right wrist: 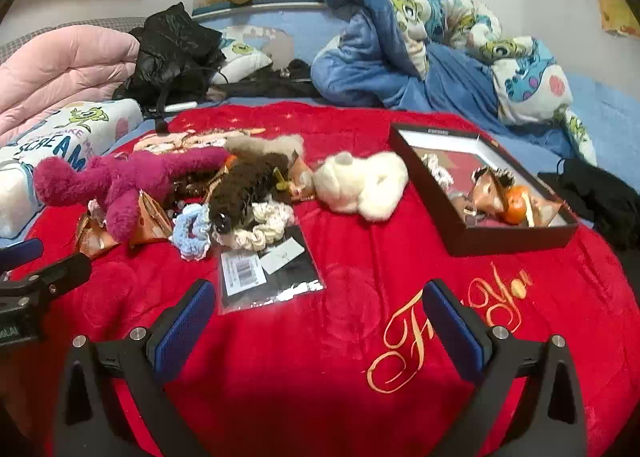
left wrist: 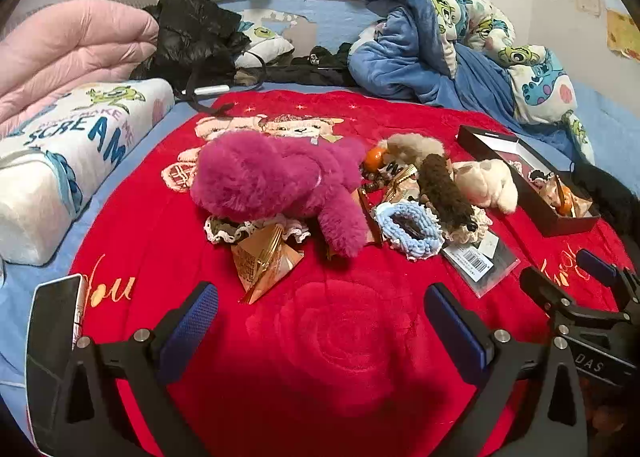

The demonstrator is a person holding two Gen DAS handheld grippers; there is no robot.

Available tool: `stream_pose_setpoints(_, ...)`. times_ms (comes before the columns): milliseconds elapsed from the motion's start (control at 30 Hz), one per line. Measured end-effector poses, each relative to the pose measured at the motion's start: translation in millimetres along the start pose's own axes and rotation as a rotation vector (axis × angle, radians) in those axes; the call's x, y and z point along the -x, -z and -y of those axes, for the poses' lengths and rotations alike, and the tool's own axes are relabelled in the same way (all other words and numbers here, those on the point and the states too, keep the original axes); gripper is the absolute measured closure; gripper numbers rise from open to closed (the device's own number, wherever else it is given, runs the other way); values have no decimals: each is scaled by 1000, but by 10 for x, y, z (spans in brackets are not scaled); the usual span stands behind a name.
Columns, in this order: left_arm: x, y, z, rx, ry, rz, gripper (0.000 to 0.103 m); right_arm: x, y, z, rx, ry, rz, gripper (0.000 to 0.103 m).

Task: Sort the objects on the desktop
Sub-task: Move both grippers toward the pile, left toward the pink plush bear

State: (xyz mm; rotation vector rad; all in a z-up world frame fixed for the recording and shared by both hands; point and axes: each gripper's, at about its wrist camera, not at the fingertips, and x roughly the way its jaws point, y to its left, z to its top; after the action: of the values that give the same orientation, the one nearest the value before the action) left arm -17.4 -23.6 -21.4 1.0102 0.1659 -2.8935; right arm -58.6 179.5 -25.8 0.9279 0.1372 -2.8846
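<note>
Fingers: left gripper [left wrist: 320,321] spread, right gripper [right wrist: 318,317] spread | bare red blanket [right wrist: 320,377] between | black box [right wrist: 512,237] right

Heap of plush toys [left wrist: 276,177], scrunchies [left wrist: 410,227], gold packets [left wrist: 264,259] beside open black box [right wrist: 516,235] on red blanket.

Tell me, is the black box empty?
Not empty. The open black box holds an orange fruit, a shiny wrapper and a frilly scrunchie.
</note>
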Motion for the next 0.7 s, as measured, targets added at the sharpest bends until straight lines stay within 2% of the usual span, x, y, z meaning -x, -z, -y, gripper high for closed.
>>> stream_pose_setpoints(167,-13,9,21,-7,27,-17,0,-62,19,13,-6,-3,-38,0)
stream_pose_setpoints(367,-8,11,61,-23,60,-21,0,-73,26,7,-10,-63,-47,0)
stream_pose_setpoints(700,14,32,136,-58,23,-3,0,-189,71,18,-23,-39,-113,0)
